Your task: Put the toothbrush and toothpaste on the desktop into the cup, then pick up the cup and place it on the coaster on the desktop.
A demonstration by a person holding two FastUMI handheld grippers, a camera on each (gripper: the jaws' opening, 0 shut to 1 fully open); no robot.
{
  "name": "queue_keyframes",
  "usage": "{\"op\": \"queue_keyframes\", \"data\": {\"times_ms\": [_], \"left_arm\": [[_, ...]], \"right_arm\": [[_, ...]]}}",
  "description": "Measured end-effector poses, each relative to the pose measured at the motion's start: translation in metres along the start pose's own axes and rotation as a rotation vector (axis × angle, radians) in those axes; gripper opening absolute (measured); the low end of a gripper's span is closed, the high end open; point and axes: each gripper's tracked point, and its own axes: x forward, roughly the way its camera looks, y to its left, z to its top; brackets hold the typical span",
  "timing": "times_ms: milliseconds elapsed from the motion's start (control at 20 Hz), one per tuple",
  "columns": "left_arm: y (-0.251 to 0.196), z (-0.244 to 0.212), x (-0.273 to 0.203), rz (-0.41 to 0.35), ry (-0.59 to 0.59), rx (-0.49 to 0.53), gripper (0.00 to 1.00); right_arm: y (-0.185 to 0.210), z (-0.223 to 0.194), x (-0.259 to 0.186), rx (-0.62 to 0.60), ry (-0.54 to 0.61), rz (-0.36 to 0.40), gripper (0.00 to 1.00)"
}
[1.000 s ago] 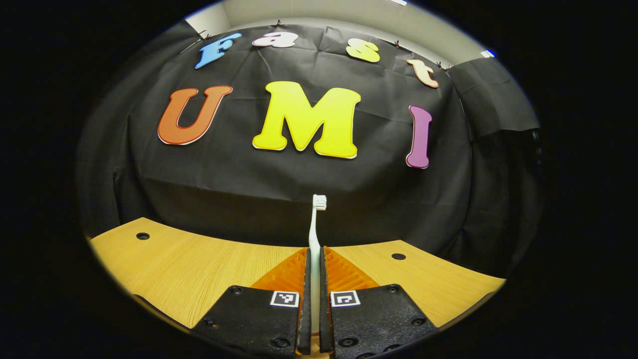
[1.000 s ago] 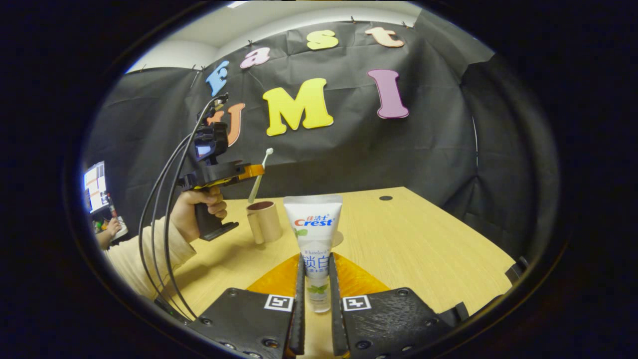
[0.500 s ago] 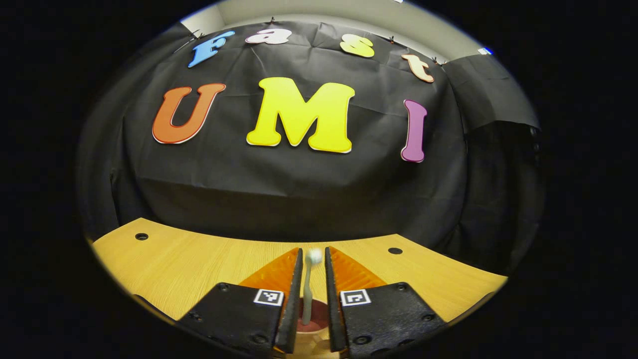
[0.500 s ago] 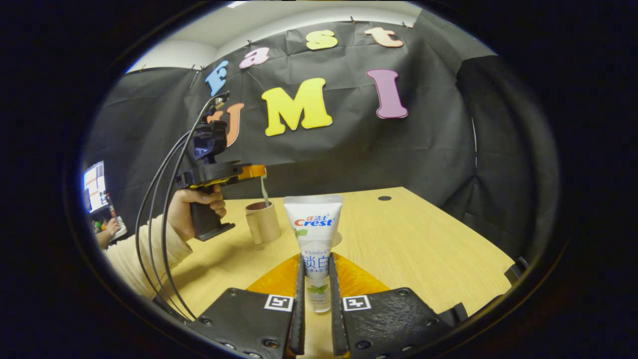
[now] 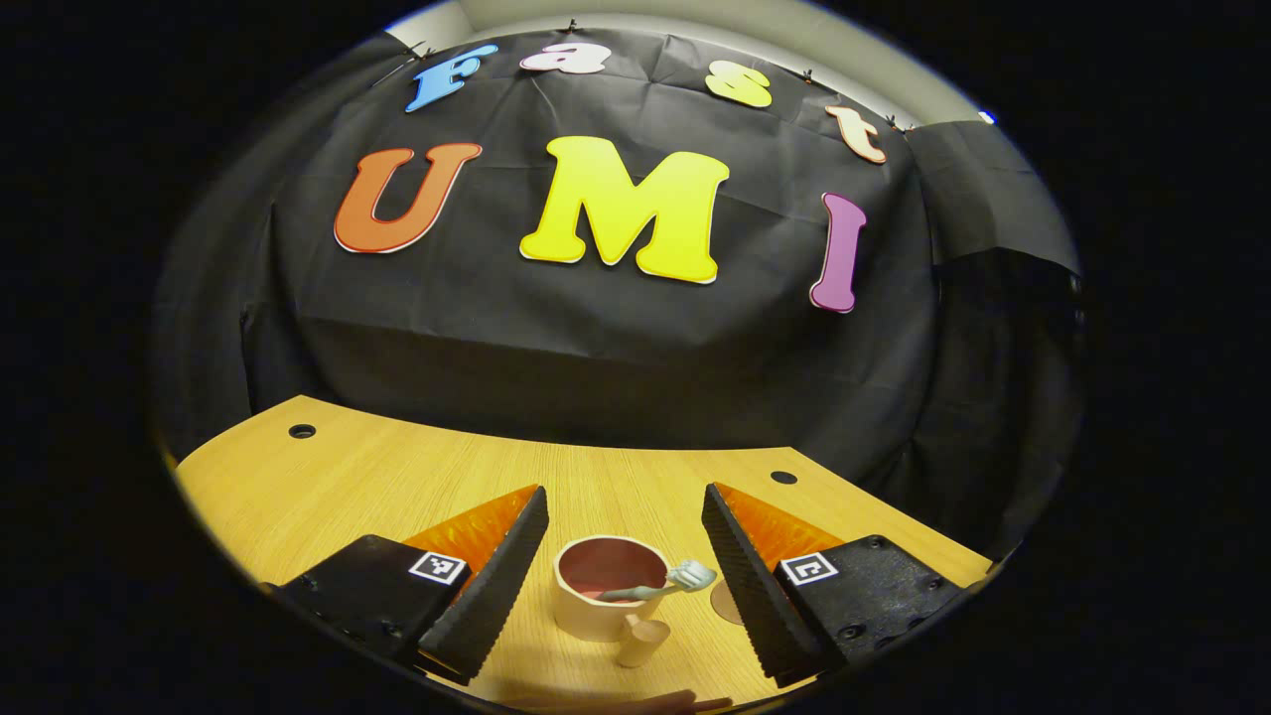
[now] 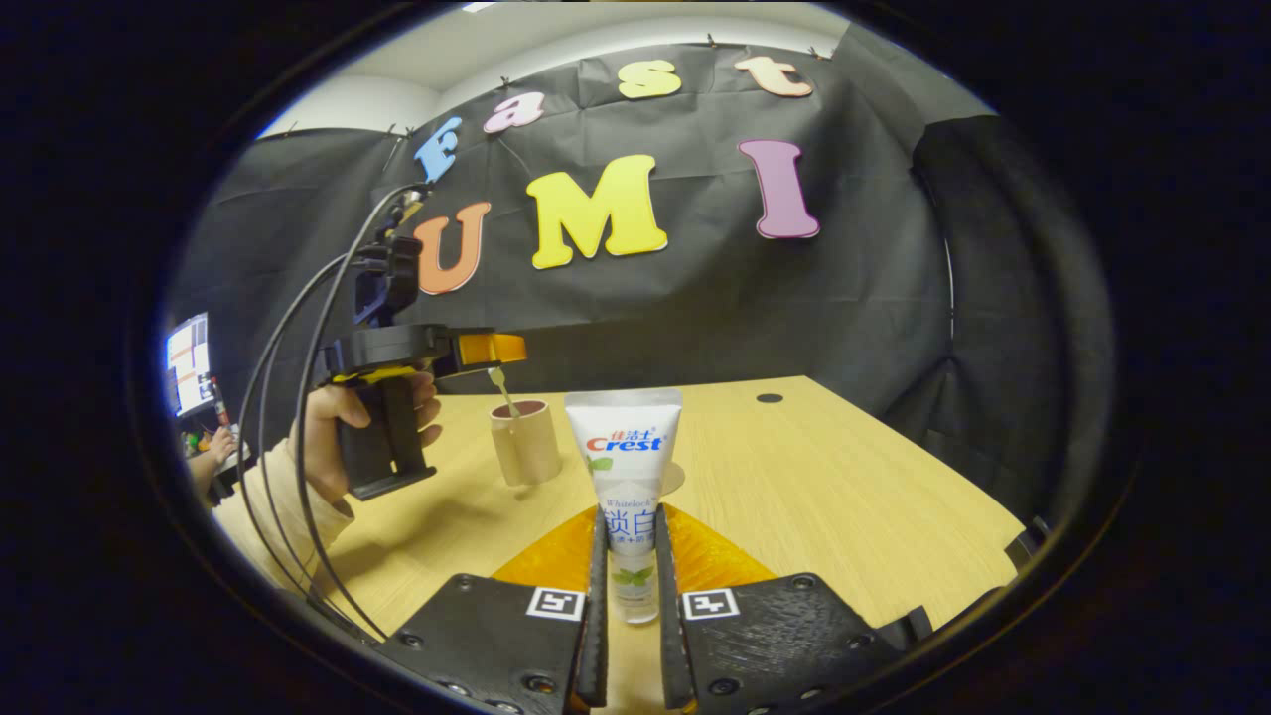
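Observation:
A beige cup (image 5: 606, 596) with a dark red inside stands on the wooden table, below and between my left gripper's (image 5: 624, 493) wide-open fingers. The white toothbrush (image 5: 655, 586) lies inside it, its head resting on the right rim. In the right gripper view the same cup (image 6: 526, 445) stands left of centre with the toothbrush (image 6: 500, 387) sticking up out of it. The left gripper (image 6: 492, 349) hovers just above it, held by a hand (image 6: 333, 437). My right gripper (image 6: 630, 516) is shut on the upright white toothpaste tube (image 6: 624, 457). A round coaster (image 5: 724, 602) lies right of the cup.
The wooden table (image 6: 834, 487) stretches out to the right, with a cable hole (image 6: 769, 397) near the back. Two more holes (image 5: 301, 431) (image 5: 783, 478) sit by the cloth wall. A monitor (image 6: 187, 362) stands far left, and cables (image 6: 298, 397) hang from the left gripper.
My left gripper held the toothbrush upright, then opened; the brush slid down and now rests in the cup. My right gripper keeps hold of the toothpaste, barely moved.

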Motion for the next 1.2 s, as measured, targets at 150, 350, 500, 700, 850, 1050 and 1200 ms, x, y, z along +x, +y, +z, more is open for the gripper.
{"op": "queue_keyframes", "data": {"times_ms": [150,350,500,700,850,1050,1200], "left_arm": [[0.009,0.005,-0.021,0.023,-0.043,0.027,0.99],[0.012,-0.004,-0.052,0.018,-0.054,0.053,0.98],[0.018,-0.013,-0.074,0.034,-0.065,0.081,0.98],[0.032,-0.028,-0.095,0.074,-0.063,0.083,0.98],[0.037,-0.038,-0.105,0.078,-0.036,0.068,0.98],[0.048,-0.041,-0.116,0.082,-0.041,0.052,0.98],[0.049,-0.042,-0.120,0.076,-0.045,0.045,0.99]], "right_arm": [[0.006,0.011,0.008,-0.001,-0.008,0.010,0.19],[0.024,0.030,0.025,0.004,-0.004,0.053,0.24],[0.043,0.057,0.045,-0.022,-0.022,0.086,0.21],[0.070,0.097,0.070,-0.073,-0.077,0.114,0.22],[0.089,0.124,0.088,-0.075,-0.125,0.136,0.21],[0.110,0.148,0.119,-0.033,-0.145,0.175,0.21],[0.122,0.163,0.147,-0.016,-0.144,0.177,0.21]]}}
